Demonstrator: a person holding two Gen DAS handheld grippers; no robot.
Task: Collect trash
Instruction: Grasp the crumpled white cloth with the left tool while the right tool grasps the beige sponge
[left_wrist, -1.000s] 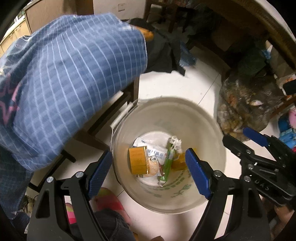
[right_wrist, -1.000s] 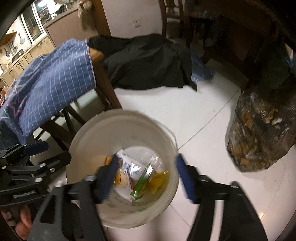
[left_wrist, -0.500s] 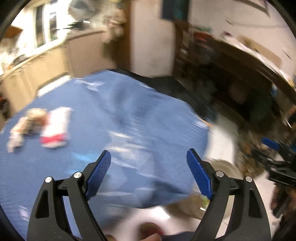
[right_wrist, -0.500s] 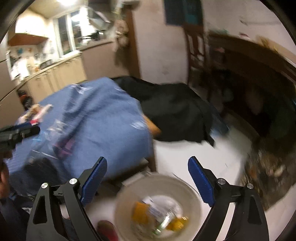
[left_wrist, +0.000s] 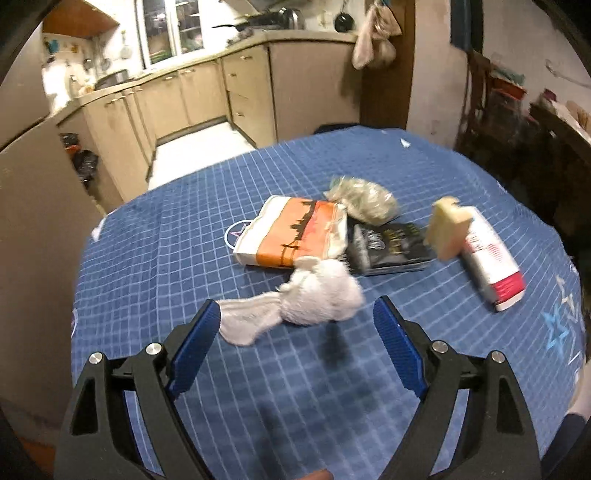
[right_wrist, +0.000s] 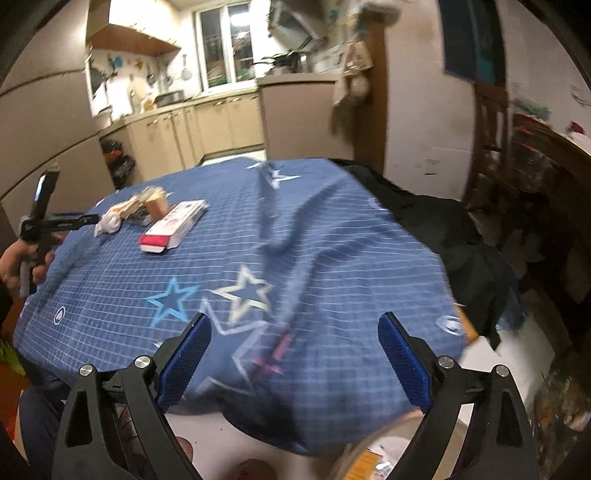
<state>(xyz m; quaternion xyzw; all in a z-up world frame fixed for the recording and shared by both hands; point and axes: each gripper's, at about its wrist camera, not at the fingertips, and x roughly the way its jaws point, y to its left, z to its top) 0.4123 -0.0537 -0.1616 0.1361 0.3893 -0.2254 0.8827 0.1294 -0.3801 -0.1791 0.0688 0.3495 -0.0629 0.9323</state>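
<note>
On the blue checked tablecloth (left_wrist: 155, 280) lies a heap of trash: a crumpled white tissue (left_wrist: 306, 299), an orange and white paper bag (left_wrist: 291, 236), a black packet (left_wrist: 391, 243), a clear crumpled wrapper (left_wrist: 362, 199), a beige block (left_wrist: 448, 230) and a white and red box (left_wrist: 491, 266). My left gripper (left_wrist: 295, 341) is open and empty just in front of the tissue. My right gripper (right_wrist: 293, 360) is open and empty above the table's near edge. The heap (right_wrist: 147, 218) and the left gripper (right_wrist: 55, 221) show far left in the right wrist view.
The rim of the white trash bucket (right_wrist: 369, 458) shows below the table edge on the floor. A black cloth (right_wrist: 443, 229) lies right of the table. Kitchen cabinets (left_wrist: 236, 92) stand behind. A dark wooden chair (right_wrist: 491, 122) is at the right.
Both grippers have swung up from over the bucket on the floor to the tabletop. The left one now faces the trash heap; the bucket has dropped out of its view.
</note>
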